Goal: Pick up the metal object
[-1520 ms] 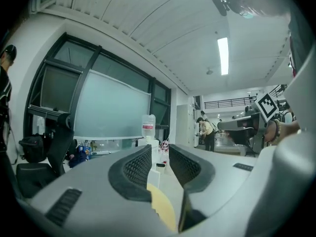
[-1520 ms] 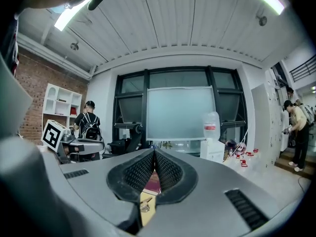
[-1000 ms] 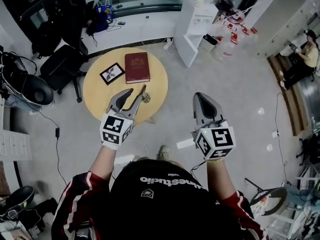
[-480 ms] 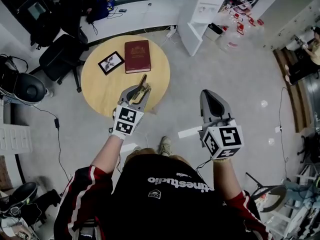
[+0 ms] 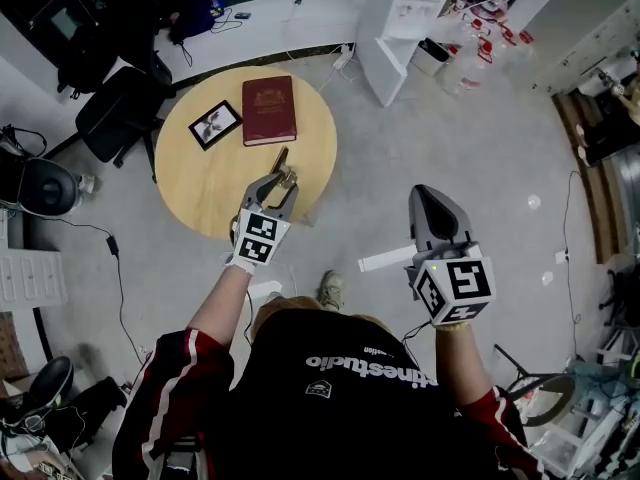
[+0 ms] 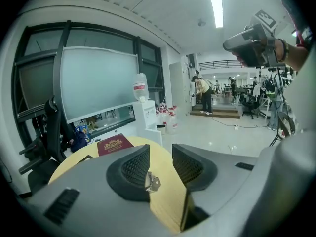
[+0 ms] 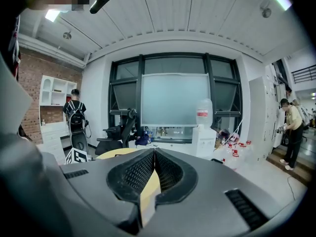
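Your grey two-jaw left gripper (image 5: pixel 279 183) (image 6: pixel 160 166) reaches forward and tilts downward on your outstretched left forearm (image 5: pixel 214 306), its jaws just opened and standing apart, gripping nothing, while your grey two-jaw right gripper (image 5: pixel 431 194) (image 7: pixel 154 168) is held beside it, jaws pressed together and empty.

We are in an open office or studio workspace. We see a pale, glossy floor (image 5: pixel 480 218), a round table (image 5: pixel 200 193), black office chairs (image 5: pixel 118 113) and a long white counter (image 5: pixel 270 28) under big dark-framed windows (image 7: pixel 173 100). A water cooler (image 6: pixel 140 90) stands near spare water jugs (image 5: pixel 478 48). 1 wall is bare brick (image 7: pixel 30 83). Cables (image 5: pixel 106 241) trail over the floor, strip lights (image 6: pixel 216 4) run overhead, and people (image 6: pixel 202 95) stand far back.
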Tool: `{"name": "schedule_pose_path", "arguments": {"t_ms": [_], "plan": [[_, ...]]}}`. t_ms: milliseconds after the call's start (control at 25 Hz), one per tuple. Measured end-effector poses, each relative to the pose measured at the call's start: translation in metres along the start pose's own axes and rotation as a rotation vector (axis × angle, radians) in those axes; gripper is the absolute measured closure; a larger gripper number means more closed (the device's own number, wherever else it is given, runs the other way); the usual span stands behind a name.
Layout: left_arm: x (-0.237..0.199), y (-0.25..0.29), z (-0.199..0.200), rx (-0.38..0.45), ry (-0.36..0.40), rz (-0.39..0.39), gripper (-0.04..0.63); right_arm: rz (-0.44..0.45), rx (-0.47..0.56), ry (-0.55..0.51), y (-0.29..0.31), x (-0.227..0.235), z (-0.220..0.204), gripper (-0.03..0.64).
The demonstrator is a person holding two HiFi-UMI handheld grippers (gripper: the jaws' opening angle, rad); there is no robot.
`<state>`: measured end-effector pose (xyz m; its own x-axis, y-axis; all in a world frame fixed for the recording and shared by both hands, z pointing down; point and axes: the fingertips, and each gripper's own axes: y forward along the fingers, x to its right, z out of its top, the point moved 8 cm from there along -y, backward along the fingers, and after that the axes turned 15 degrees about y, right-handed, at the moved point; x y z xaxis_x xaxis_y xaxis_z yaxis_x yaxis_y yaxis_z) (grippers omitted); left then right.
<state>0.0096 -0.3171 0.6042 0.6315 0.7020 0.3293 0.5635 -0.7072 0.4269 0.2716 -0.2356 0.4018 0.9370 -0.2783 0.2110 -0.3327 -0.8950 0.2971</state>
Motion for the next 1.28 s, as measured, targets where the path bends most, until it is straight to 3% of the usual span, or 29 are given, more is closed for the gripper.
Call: {"name": "schedule_pose_path", "arguments": {"t_ms": [560,1000,1280], "plan": [[0.005,0.058,-0.055,-0.170,0.030,-0.003,0.436,0.040,-0.087,0.012,0.036,0.014,-0.025,0.588],[0.000,0.098,-0.097,-0.279,-0.048,-0.015,0.426,0.042,-0.127,0.032,0.058,0.033,-0.033,0.588],[0.005,0.116,-0.115,-0.325,-0.014,-0.009,0.412,0.027,-0.137,0.044,0.064,0.050,-0.043,0.588]]}}
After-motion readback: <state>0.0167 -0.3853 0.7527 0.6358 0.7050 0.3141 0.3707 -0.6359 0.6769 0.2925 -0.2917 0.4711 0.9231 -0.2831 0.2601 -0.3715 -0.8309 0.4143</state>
